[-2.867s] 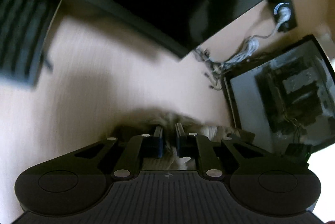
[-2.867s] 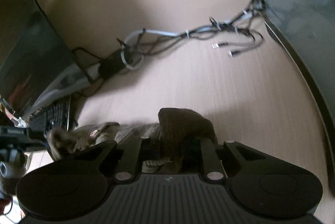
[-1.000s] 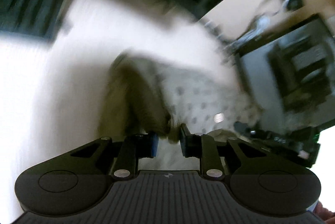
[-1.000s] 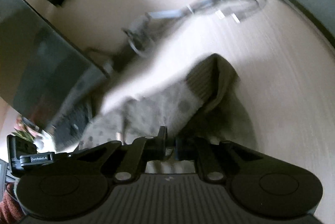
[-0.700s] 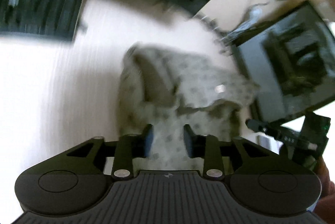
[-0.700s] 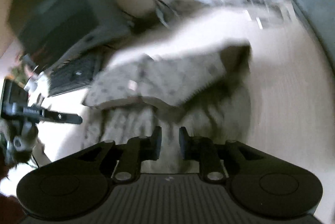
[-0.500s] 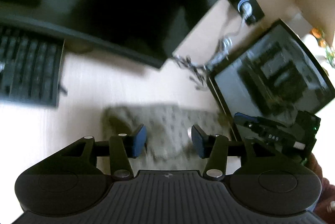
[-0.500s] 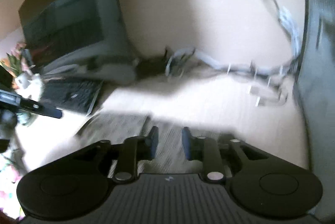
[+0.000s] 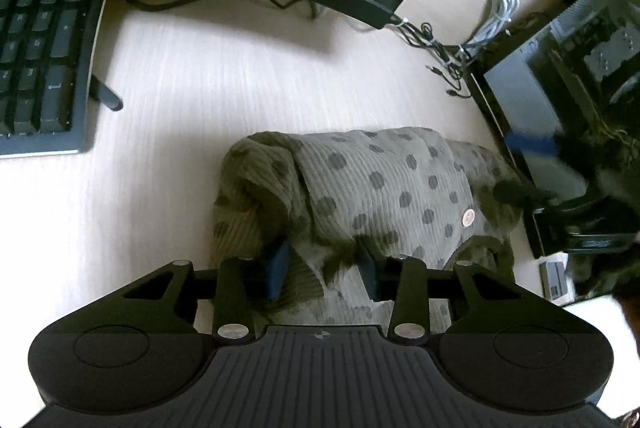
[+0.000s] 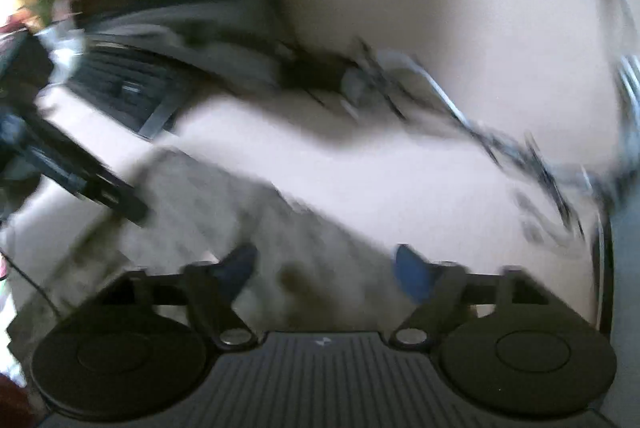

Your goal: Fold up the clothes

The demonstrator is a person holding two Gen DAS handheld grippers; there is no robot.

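The folded polka-dot garment [image 9: 372,184] lies on the pale tabletop [image 9: 224,84], between the keyboard [image 9: 40,64] and a dark monitor [image 9: 560,100]. The left gripper [image 9: 324,264] sits over its near edge, jaws spread, gripping nothing. The right gripper [image 10: 324,268], in a blurred view, is spread wide above the cloth.

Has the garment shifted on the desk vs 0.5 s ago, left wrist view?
Cannot tell. The garment sits higher in frame now, but so does the keyboard, so that is camera motion; it lies about as far from the keyboard as before.
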